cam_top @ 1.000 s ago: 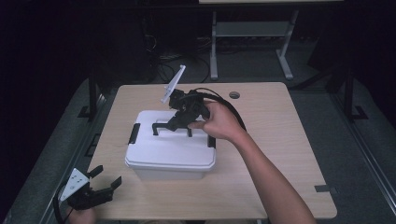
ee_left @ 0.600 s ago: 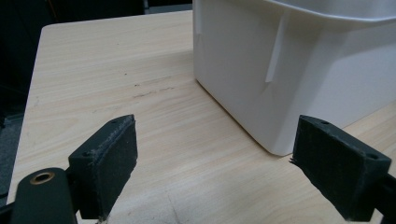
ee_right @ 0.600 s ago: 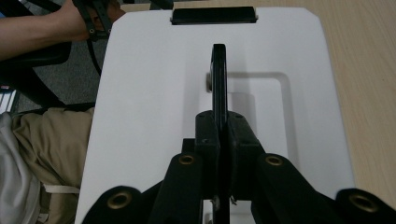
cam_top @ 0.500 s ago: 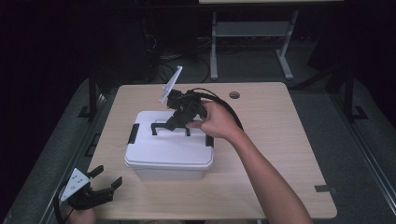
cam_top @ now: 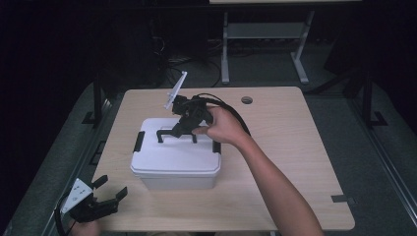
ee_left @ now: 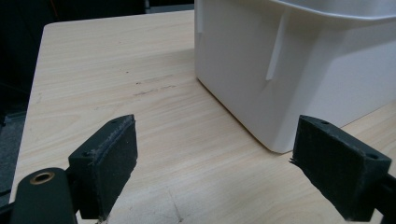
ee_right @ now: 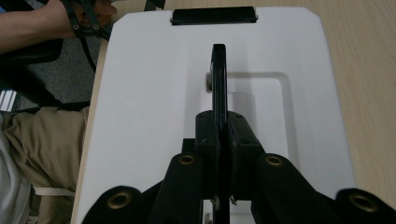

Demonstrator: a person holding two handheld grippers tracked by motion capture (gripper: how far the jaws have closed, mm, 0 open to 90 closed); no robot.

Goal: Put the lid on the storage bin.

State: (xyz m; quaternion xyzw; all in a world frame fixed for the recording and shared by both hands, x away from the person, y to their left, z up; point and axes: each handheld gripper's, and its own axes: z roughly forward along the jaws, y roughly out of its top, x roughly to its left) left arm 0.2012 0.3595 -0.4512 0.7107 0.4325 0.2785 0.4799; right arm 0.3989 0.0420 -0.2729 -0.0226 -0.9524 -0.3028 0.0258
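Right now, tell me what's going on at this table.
A person works a white lidded box on a wooden table with two handheld grippers. The right gripper is shut on the black handle on top of the lid. The left gripper hangs open near the table's front left corner, beside the box and apart from it. The lid is on.

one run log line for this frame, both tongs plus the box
right tongs: shut on black handle of white box lid | left tongs: open, off box, at table near corner | latches: down
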